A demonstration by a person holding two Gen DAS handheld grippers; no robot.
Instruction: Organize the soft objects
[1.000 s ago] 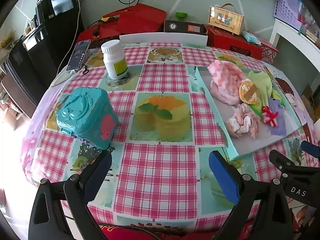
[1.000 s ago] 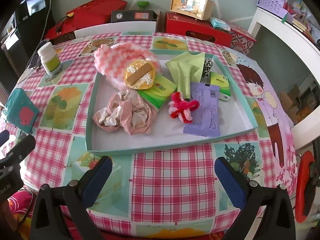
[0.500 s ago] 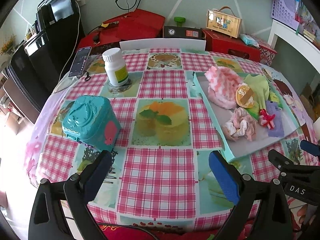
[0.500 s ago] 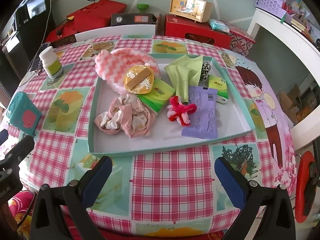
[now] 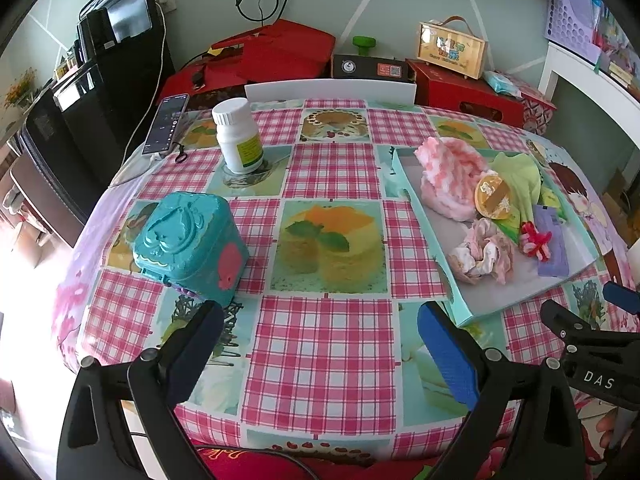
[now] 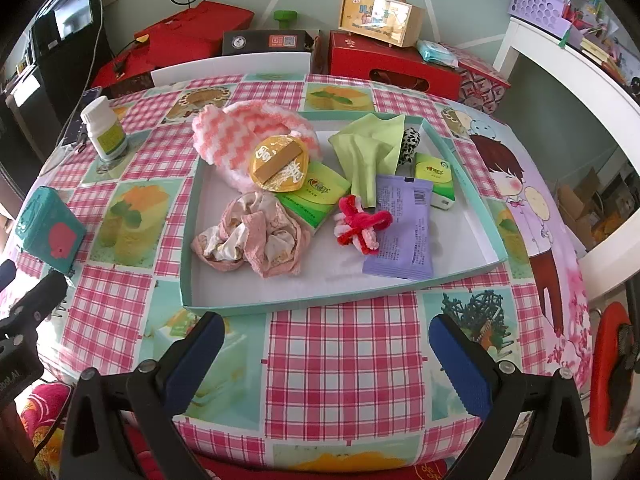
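Round table (image 6: 344,344), pink-check cloth: it carries everything listed here.

Shallow teal tray (image 6: 280,307), right half of the table, holding the soft goods.

Pink-and-white knitted piece (image 6: 240,130), tray's far left corner, overhanging the rim.

Crumpled pink cloth (image 6: 256,236), near left of the tray.

Green cloth (image 6: 366,148), far centre; purple sachet (image 6: 402,228) to the right of centre, with a red-and-white pipe-cleaner knot (image 6: 360,228) touching its left edge.

Teal tin (image 5: 188,240), left side of the table, well apart from the tray.

White bottle (image 5: 238,136), far left.

Your left gripper (image 5: 320,356): fingers spread wide, empty, over the near edge.

Your right gripper (image 6: 326,364): the same, just short of the tray.
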